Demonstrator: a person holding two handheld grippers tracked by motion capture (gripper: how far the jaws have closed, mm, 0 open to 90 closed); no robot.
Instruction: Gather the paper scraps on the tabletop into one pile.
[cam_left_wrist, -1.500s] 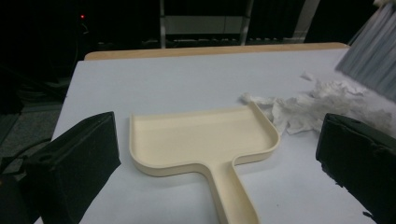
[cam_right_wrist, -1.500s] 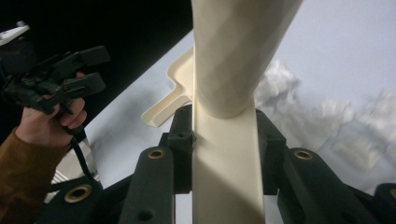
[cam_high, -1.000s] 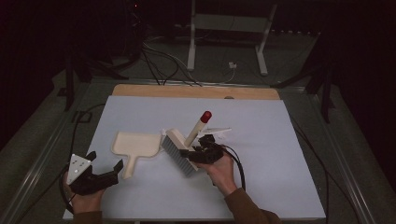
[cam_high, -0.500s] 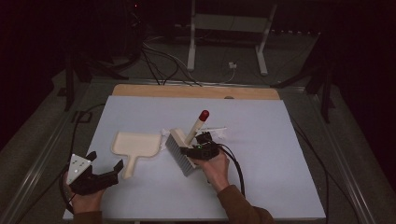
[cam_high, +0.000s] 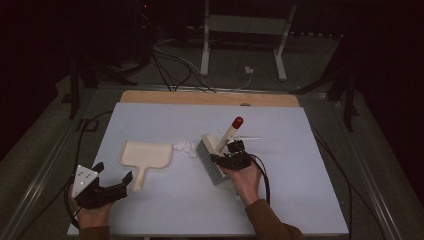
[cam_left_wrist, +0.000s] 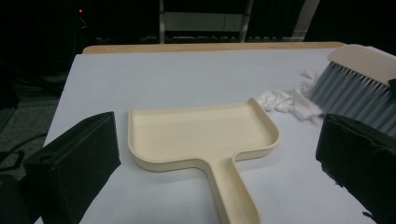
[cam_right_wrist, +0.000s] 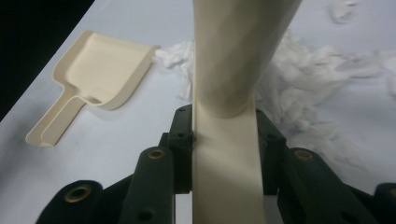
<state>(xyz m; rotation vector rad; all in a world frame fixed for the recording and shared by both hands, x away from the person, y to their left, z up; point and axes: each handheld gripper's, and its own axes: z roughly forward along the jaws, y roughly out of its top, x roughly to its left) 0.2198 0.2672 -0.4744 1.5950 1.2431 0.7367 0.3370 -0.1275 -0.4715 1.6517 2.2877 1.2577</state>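
**Brush clamped in right tongs beside the paper scraps**

The brush (cam_high: 214, 156), a cream plastic back with a round, tapering, red-tipped handle and stiff grey bristles, is gripped by the right tongs (cam_high: 231, 159), its bristle edge down on the worktop (cam_high: 300, 200). Just past the bristles, on the side away from the right tongs, lie crumpled white paper scraps (cam_high: 185, 147), soft and ragged. Beyond them rests the dustpan (cam_high: 145, 157), smooth cream plastic, flat-bottomed with a low rim and grooved handle pointing toward the left tongs (cam_high: 112, 187), which stand wide, holding nothing. The right gripper view shows the pads pressing the brush's flat back; the left gripper view shows the dustpan's handle (cam_left_wrist: 233, 191) lying between its jaws, untouched.
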